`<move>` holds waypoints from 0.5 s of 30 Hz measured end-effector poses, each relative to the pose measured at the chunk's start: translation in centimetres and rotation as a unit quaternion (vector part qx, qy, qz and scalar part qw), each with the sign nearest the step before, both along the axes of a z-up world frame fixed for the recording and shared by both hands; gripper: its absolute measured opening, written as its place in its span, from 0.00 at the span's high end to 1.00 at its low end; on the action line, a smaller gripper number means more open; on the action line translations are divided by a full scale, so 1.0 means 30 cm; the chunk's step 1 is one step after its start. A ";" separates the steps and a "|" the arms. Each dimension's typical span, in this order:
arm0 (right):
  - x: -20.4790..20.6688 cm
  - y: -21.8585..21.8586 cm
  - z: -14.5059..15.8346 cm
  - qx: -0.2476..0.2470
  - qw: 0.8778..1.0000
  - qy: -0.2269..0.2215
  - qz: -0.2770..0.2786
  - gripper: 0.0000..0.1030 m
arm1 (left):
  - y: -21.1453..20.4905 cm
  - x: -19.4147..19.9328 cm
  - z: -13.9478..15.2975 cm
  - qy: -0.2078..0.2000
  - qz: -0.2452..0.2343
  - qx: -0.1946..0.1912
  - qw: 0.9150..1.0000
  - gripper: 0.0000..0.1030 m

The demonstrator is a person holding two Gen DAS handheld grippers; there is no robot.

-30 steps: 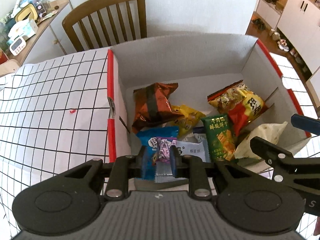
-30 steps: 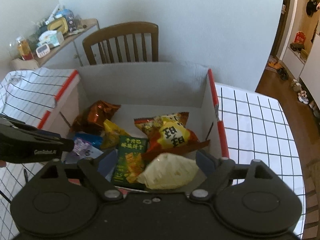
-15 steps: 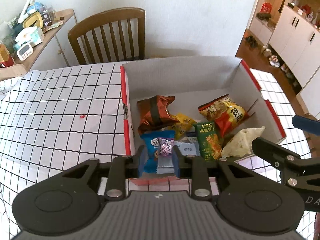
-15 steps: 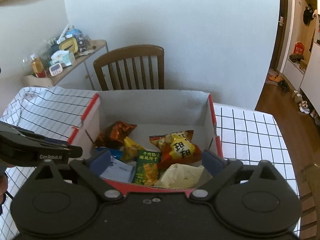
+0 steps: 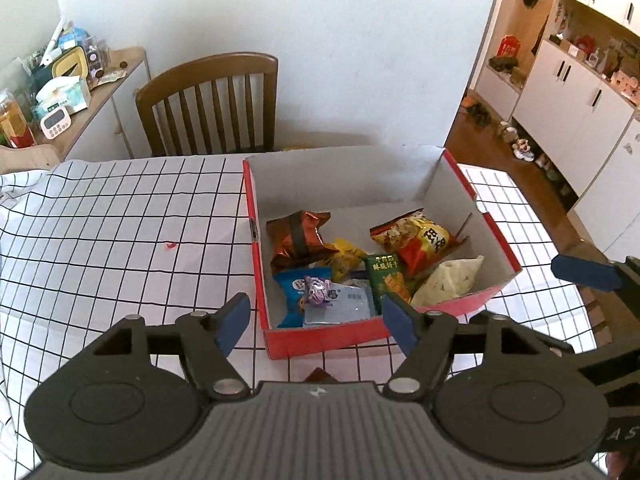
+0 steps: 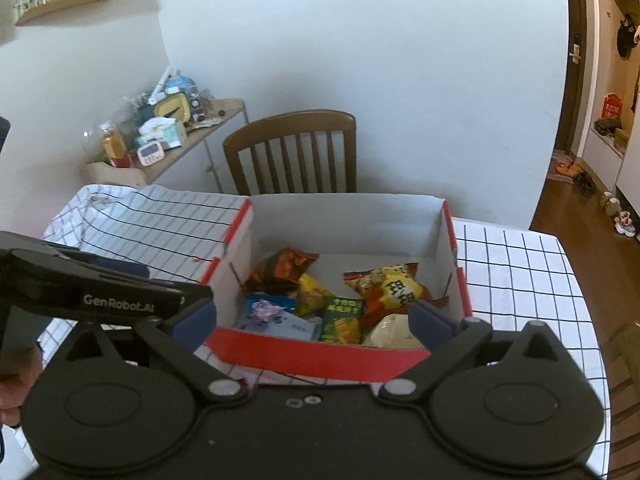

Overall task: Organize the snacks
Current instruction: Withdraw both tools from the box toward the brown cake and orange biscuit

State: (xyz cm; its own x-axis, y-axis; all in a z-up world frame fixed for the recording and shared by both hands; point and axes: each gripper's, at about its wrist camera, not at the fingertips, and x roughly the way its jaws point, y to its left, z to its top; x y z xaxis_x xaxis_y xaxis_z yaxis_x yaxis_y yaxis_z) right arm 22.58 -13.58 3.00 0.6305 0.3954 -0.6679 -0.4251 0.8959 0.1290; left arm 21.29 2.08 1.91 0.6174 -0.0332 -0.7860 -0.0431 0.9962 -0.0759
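A red-and-white cardboard box (image 5: pixel 456 176) (image 6: pixel 456 248) on the checked tablecloth holds several snack packs: a brown bag (image 5: pixel 298 238), a red-yellow bag (image 5: pixel 416 236), a green pack (image 5: pixel 386 276), a pale bag (image 5: pixel 450 280), a blue pack (image 5: pixel 294 284) and a small purple candy (image 5: pixel 316 290) (image 6: pixel 266 310) lying on it. My left gripper (image 5: pixel 318 322) hovers above the box's near wall, its jaws opening with nothing between them. My right gripper (image 6: pixel 314 318) is over the near wall too, jaws opening wide and empty.
A wooden chair (image 5: pixel 212 104) stands behind the table. A side shelf (image 5: pixel 80 92) at the left carries bottles, tissues and a timer. White cabinets (image 5: pixel 580 92) and a wooden floor lie to the right. A small red speck (image 5: pixel 171 245) lies on the cloth.
The left gripper let go of the purple candy, which now lies in the box, and opened wide. Both grippers pulled up and back from the box; the right one opened further.
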 end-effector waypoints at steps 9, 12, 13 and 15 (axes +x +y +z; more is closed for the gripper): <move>-0.099 0.016 0.024 0.012 1.000 -0.003 0.014 0.00 | 0.042 -0.090 0.017 -0.012 -0.003 -0.023 1.000 0.20; -0.124 0.014 0.021 0.018 1.000 0.000 0.018 0.00 | 0.054 -0.119 0.011 -0.012 -0.007 -0.028 1.000 0.18; -0.134 0.015 0.020 0.021 1.000 0.001 0.019 0.00 | 0.058 -0.130 0.008 -0.012 -0.008 -0.030 0.999 0.18; -0.156 0.012 0.009 0.027 0.999 0.004 0.023 0.00 | 0.065 -0.152 -0.004 -0.009 -0.009 -0.034 0.999 0.18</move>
